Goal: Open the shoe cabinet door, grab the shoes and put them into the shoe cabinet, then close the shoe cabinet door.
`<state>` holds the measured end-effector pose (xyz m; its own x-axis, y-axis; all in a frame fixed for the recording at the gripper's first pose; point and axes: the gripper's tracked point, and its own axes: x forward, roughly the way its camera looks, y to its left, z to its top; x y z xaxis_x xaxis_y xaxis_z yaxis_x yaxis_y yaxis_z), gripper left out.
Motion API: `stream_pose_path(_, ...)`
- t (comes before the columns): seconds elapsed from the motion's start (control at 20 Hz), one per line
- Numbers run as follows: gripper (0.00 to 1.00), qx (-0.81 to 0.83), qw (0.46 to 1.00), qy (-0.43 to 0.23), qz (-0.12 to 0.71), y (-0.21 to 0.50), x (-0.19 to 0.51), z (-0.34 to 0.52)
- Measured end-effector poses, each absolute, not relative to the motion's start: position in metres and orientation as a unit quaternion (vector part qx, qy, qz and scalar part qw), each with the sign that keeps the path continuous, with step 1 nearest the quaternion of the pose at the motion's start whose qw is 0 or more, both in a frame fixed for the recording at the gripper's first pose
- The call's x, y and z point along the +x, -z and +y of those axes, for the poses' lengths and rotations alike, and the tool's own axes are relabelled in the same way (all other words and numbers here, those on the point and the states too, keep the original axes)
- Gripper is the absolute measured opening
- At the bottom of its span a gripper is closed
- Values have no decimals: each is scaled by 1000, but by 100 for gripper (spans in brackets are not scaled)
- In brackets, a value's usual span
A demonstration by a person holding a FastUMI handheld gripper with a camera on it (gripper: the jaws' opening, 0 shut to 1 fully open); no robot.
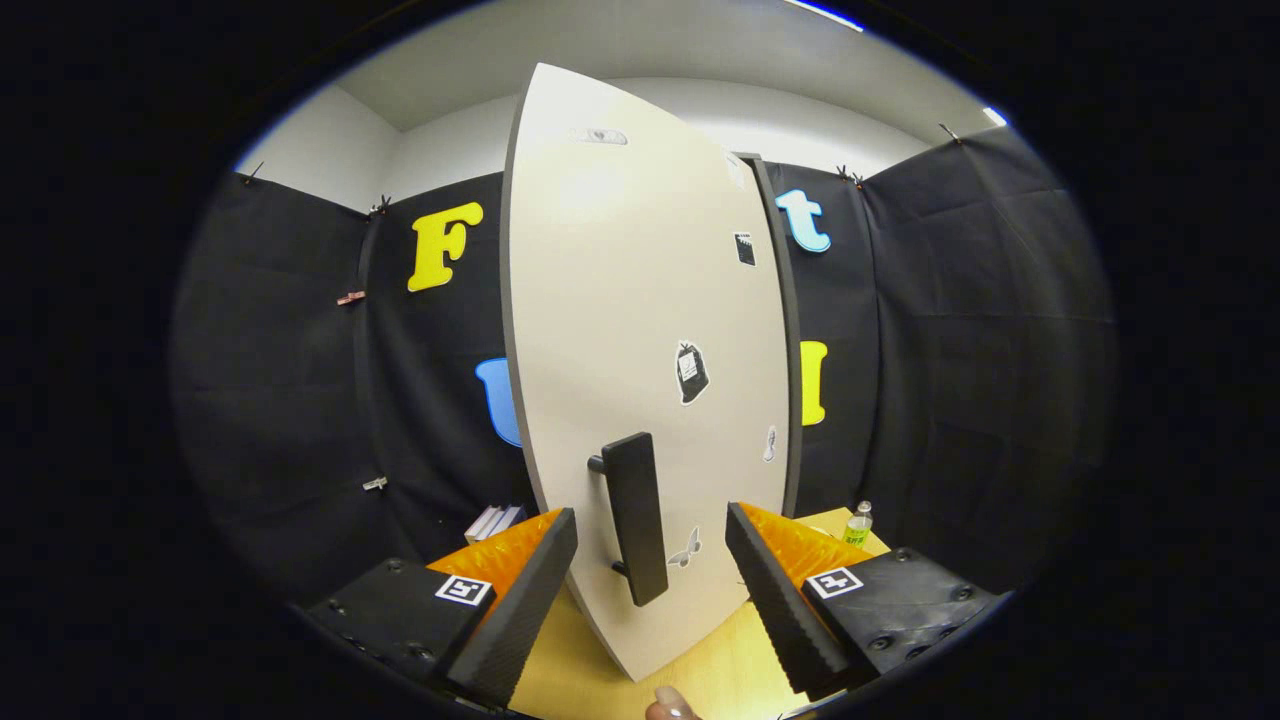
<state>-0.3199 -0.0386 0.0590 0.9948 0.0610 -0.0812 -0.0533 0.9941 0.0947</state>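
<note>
- While the hand-held gripper [650,585] sits low in the frame, its two fingers are spread wide apart, gripping nothing.
- Tall cream-white flat cabinet door [640,330] fills the centre of the frame, standing upright, dark grey edge banding showing along its left and right sides.
- Black rectangular bar handle [636,518] is mounted vertically on the lower part of the door; it sits in the gap between the fingers, slightly nearer the left one, touching neither.
- Several small stickers on the door face: a black-and-white one [691,372] just above and right of the handle, a small black square one [745,248] near the upper right, a pale butterfly-shaped one [686,549] just right of the handle's lower end.
- Light wooden tabletop [570,670] shows at lower centre, under the door's bottom edge and between the fingers.
- Small clear plastic bottle with green label [857,524] stands on the tabletop at lower right, beyond the right finger, near the door's right edge.
- White flat stacked items [494,521], too small to identify, lie at lower left just beyond the left finger, beside the door's left edge.
- Fingertip of a person [670,705] pokes in at the very bottom centre.
- Black cloth wall surrounds the door on both sides; white ceiling above.
</note>
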Motion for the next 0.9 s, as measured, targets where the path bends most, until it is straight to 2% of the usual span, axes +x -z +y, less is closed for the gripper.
stream_pose_path(0.9,98,30,998,-34,39,-62,-319,-18)
